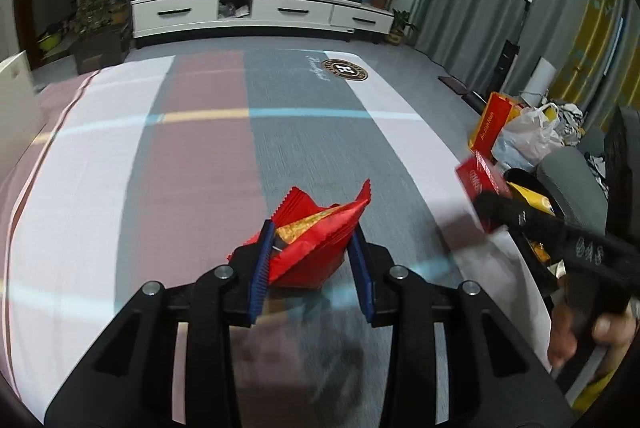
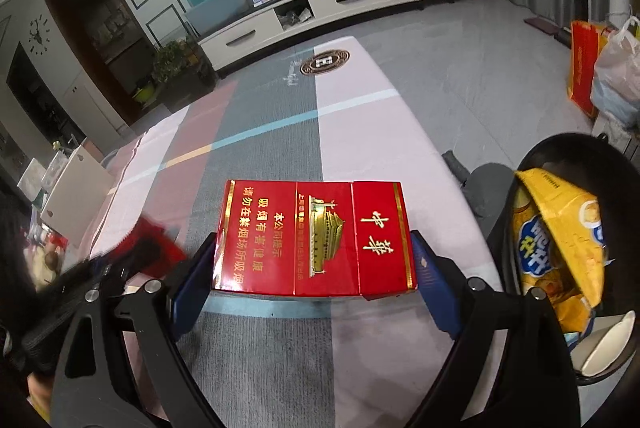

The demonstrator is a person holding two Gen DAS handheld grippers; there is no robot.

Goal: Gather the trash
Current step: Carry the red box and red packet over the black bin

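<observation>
A crumpled red and gold wrapper sits between the blue pads of my left gripper, which is shut on it just above the striped tablecloth. My right gripper is shut on a red cigarette carton with gold print, one pad on each short side, held flat above the cloth. In the left wrist view the same carton appears at the right edge. A black trash bin stands right of the table with a yellow snack bag inside. The left gripper shows blurred at the lower left of the right wrist view.
A red paper bag and a white plastic bag stand on the floor to the right. A grey cushion lies between the table and the bin. A white TV cabinet lines the far wall. A white board leans at the left.
</observation>
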